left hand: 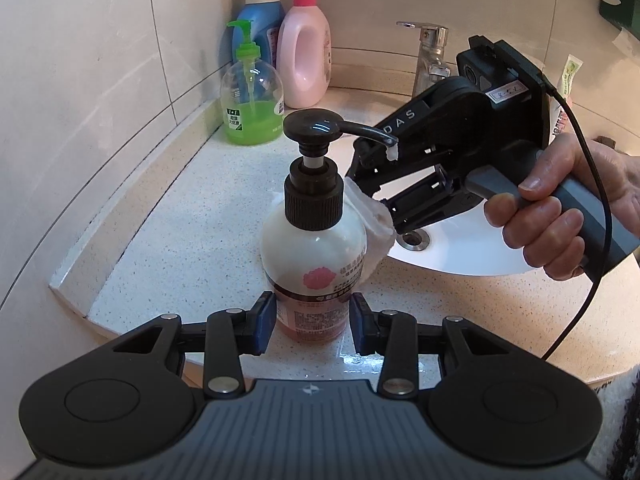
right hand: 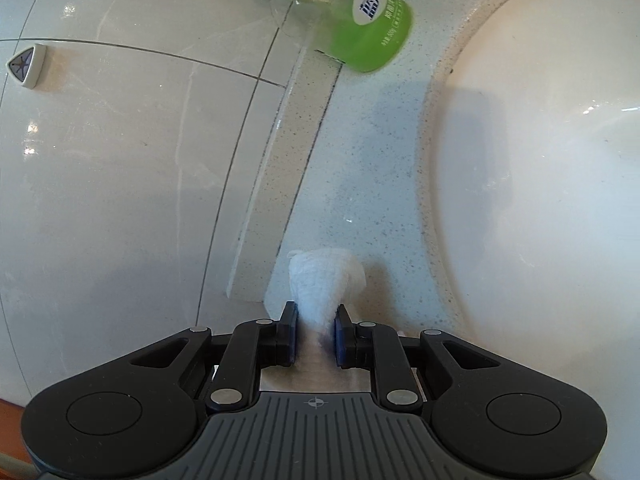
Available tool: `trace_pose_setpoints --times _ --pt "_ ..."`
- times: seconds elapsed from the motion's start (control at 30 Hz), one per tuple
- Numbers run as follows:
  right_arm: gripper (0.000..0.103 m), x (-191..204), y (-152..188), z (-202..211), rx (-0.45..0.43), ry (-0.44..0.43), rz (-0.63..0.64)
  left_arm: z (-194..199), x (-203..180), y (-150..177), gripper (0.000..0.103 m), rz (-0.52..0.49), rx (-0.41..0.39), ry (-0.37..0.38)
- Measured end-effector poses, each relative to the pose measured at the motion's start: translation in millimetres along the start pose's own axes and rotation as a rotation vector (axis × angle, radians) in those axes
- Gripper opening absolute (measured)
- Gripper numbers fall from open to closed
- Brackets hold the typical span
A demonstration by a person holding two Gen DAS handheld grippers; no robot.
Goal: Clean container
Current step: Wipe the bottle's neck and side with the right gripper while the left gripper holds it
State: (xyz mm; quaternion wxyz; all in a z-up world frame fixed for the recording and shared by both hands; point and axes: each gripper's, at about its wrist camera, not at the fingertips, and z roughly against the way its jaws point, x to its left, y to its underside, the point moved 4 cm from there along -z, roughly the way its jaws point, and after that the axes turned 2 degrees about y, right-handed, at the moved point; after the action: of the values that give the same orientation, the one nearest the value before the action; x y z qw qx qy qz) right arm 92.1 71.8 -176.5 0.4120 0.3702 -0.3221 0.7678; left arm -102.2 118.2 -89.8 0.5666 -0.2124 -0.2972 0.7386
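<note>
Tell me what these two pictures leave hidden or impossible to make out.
- Left wrist view: the right gripper hides the tap's spout and whether its tissue touches the pump bottle.
- Left wrist view: the bottle's label is too small to read.
- Right wrist view: the pump bottle is out of frame; the green soap bottle is blurred.
- Left gripper: its grip on the bottle is unclear.

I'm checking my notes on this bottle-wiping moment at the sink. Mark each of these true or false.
1. The right gripper is shut on a white tissue. True.
2. The tissue touches the black-pump bottle on its shoulder. True.
3. The black-pump bottle lies on its side in the sink. False: it stands upright on the counter beside the sink.
4. The left gripper holds the green soap bottle. False: its fingers flank the black-pump bottle's base.
5. Water runs from the faucet. False: no stream shows.
</note>
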Motion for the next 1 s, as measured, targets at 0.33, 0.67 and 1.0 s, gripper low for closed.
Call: trace_pose_setpoints --times 0.33,0.67,1.0 --pt "0.020 -22.0 19.4 16.2 -0.007 0.014 -0.042 0.0 6.0 2.1 0.045 0.003 0.010 -0.006" --pt "0.020 -6.8 8.6 42.9 -0.057 -0.067 -0.024 6.6 13.0 3.2 0.045 0.019 0.005 -0.010" --pt "0.020 29.6 -22.2 25.9 0.001 -0.160 0.062 6.2 3.8 -2.5 0.045 -0.008 -0.004 -0.009"
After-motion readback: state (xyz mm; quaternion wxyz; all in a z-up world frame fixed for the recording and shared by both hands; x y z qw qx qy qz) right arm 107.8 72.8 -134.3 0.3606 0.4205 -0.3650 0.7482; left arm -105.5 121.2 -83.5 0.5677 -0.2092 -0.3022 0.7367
